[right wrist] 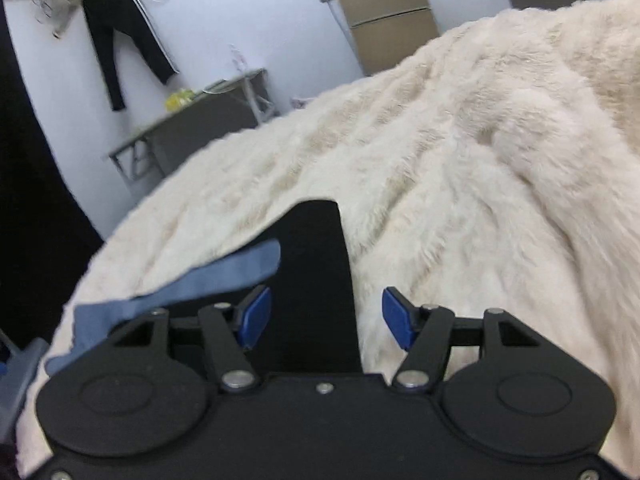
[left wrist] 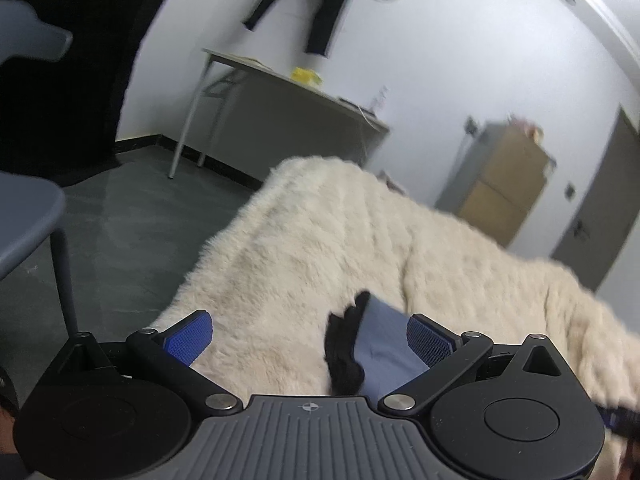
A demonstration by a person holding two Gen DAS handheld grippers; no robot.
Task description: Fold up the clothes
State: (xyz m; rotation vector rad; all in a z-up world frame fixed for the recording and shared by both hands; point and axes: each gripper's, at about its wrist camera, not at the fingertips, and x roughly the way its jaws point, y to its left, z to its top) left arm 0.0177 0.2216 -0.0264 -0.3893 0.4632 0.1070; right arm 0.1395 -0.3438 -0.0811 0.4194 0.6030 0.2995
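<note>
**Both hand-held grippers open over a dark and blue garment on a furry blanket**

The right hand-held gripper [right wrist: 326, 318] has its blue pads [right wrist: 394, 318] standing apart, roughly half open, with nothing pressed between them. A black piece of clothing [right wrist: 316, 280] lies flat in the gap, running away from the jaws and ending in a straight edge on the blanket; the left pad sits at its edge, the right pad over bare fur just beside it. A blue strip of cloth [right wrist: 208, 276] stretches off to the left from beside the left finger, crossing the blanket toward its edge.

The left hand-held gripper [left wrist: 310, 336] is spread wide, holding nothing. Between its fingers, close to the right pad, a blue fold of cloth [left wrist: 388, 344] lies with a crumpled black part [left wrist: 344, 344] against its left side. The left pad hangs over bare fur, well apart from the cloth.

Everything rests on a cream furry blanket [left wrist: 320, 240]. Beyond it stand a grey folding surface [left wrist: 280, 112] by the white wall, dark trousers [right wrist: 120, 36] hanging above it, and a brown fridge [right wrist: 388, 12]. A grey chair [left wrist: 28, 220] stands at the left on the dark floor.
</note>
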